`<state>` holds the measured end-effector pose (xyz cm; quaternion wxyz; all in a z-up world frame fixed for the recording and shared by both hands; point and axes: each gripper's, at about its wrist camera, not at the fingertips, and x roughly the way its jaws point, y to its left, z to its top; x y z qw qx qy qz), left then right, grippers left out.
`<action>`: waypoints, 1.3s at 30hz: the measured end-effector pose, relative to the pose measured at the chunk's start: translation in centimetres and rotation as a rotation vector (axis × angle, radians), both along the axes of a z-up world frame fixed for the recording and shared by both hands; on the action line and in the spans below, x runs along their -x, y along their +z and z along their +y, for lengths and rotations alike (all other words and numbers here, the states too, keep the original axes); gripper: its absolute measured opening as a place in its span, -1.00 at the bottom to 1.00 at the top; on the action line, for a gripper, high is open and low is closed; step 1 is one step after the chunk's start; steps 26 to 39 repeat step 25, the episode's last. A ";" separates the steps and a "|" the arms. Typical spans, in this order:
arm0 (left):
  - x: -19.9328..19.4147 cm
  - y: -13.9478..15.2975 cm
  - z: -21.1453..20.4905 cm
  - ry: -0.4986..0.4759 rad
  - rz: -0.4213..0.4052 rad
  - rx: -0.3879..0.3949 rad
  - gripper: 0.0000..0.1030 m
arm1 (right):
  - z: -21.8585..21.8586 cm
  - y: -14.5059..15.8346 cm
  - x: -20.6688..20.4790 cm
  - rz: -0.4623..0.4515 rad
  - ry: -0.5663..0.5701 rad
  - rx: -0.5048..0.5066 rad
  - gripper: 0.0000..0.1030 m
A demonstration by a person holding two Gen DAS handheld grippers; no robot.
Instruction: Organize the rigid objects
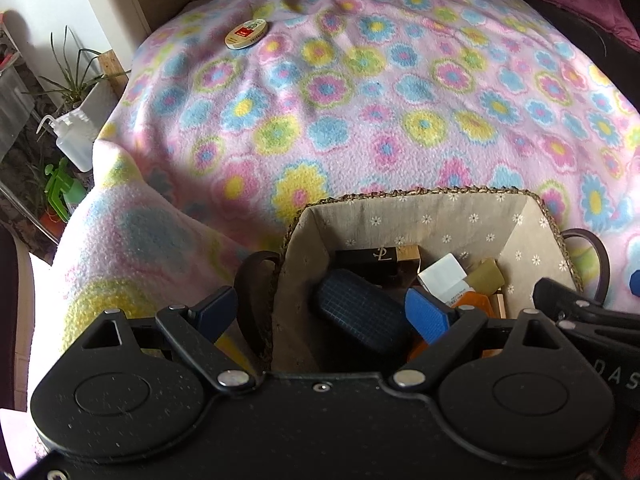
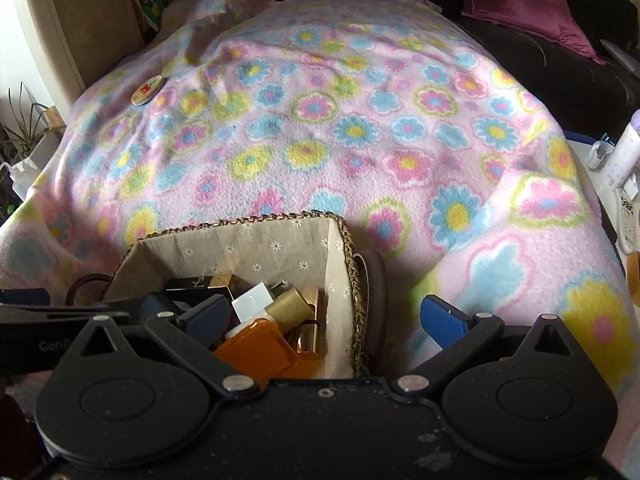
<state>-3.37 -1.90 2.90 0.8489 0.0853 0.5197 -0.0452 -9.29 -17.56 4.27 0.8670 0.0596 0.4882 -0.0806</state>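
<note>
A woven basket (image 1: 420, 194) with a daisy-print lining stands on the flowered blanket near me; it also shows in the right wrist view (image 2: 256, 220). Inside lie several items: a dark blue case (image 1: 360, 312), a black YSL box (image 1: 370, 256), a white box (image 1: 442, 276) and an orange box (image 2: 256, 344). A round tin (image 1: 246, 33) lies far off on the blanket, also in the right wrist view (image 2: 147, 89). My left gripper (image 1: 320, 314) is open, straddling the basket's left wall. My right gripper (image 2: 324, 318) is open, straddling its right wall.
The pink flowered blanket (image 1: 360, 100) covers the whole surface. Plants and a white squeeze bottle (image 1: 74, 140) stand off the left edge. Purple cushions (image 2: 520, 4) lie at the back. A white spray can (image 2: 622, 152) stands at the right.
</note>
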 end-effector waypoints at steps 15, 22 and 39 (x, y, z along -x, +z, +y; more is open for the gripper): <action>-0.5 -0.3 0.4 0.018 0.019 0.036 0.71 | 0.2 -0.3 -0.3 0.020 0.000 0.031 0.99; -0.5 -0.4 0.2 0.016 0.018 0.033 0.71 | 0.0 -0.2 -0.3 0.018 -0.009 0.021 0.99; -0.5 -0.5 0.1 0.015 0.014 0.030 0.71 | -0.1 -0.2 -0.2 0.013 -0.011 0.019 0.99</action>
